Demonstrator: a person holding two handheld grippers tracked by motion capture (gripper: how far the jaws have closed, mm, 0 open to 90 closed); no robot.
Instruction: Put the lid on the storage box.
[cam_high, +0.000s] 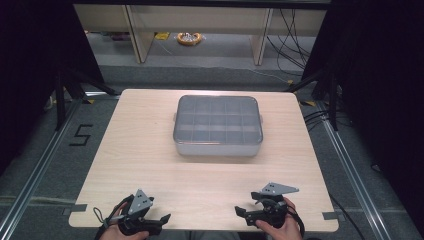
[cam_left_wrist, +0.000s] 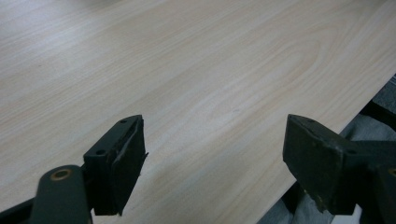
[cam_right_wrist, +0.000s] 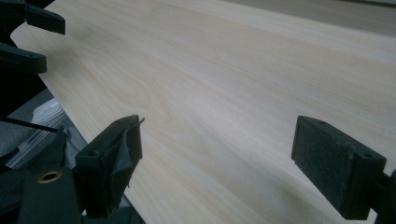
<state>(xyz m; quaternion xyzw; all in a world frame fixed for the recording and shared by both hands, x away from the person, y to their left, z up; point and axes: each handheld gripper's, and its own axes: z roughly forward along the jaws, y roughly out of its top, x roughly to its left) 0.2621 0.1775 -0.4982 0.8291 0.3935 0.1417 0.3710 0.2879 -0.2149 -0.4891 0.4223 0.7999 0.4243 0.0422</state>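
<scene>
The person is holding both tongs low over the near edge of the bench (cam_high: 150, 170), the left tongs (cam_high: 162, 220) at the near-left corner and the right tongs (cam_high: 241, 212) at the near right, each with its jaws standing well apart and gripping nothing. The lidded compartment box (cam_high: 218, 125) is sitting in the middle of the far half of the bench — straight ahead of both tongs and well apart from them, its long axis running left to right. It is lying a little right of centre, so the right tongs are looking slightly nearer, though from this height I would not swear to it.

The high view is giving the whole layout: box, both hands, bare wood between. The left gripper view is showing bare wood grain between the spread pads (cam_left_wrist: 122, 161). The right gripper view is doing much the same with its own pads (cam_right_wrist: 116, 163), and is also catching the left tongs (cam_right_wrist: 32, 39) off at its upper left.
</scene>
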